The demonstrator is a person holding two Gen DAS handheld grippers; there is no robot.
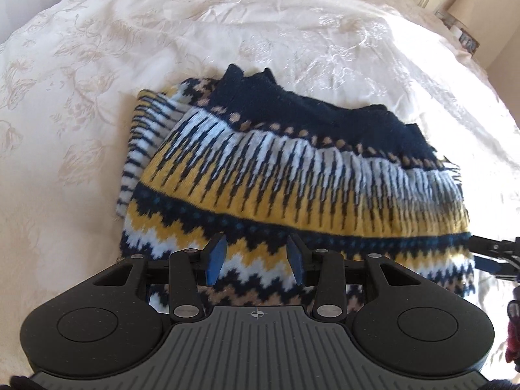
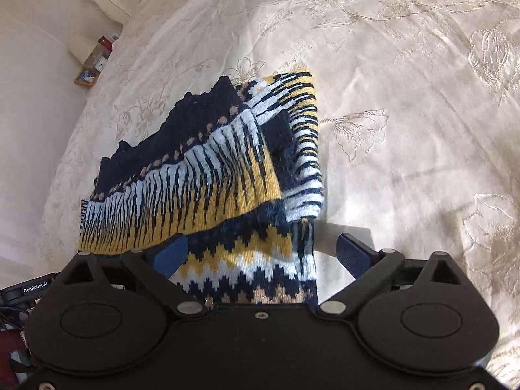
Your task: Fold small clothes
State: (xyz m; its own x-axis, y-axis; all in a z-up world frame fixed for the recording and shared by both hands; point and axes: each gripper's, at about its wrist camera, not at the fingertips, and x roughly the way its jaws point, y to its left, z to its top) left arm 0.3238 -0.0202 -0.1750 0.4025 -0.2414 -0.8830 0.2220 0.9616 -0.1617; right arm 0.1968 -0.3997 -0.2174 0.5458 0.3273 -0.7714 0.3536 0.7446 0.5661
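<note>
With the sweater [image 1: 292,175] folded over on the bedspread [image 1: 97,65], both grippers, left gripper [image 1: 256,260] and right gripper [image 2: 260,253], hover at its 6 o'clock edge with fingers apart, so the next move is probably smoothing or a last fold.

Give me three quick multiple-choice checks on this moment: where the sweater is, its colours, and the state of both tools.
1. The sweater lies on:
A. a bed cover
B. a wooden floor
C. a chair

2. Its zigzag bands are:
A. red, green
B. navy, yellow, white
C. pink, grey

3. The tools are:
A. both shut on the sweater
B. both open
C. left shut, right open

Answers:
1 A, the cream embroidered bed cover surrounds it.
2 B, those colours show by the near hem.
3 B, the left tool and right tool have blue pads spread apart over the hem.
</note>
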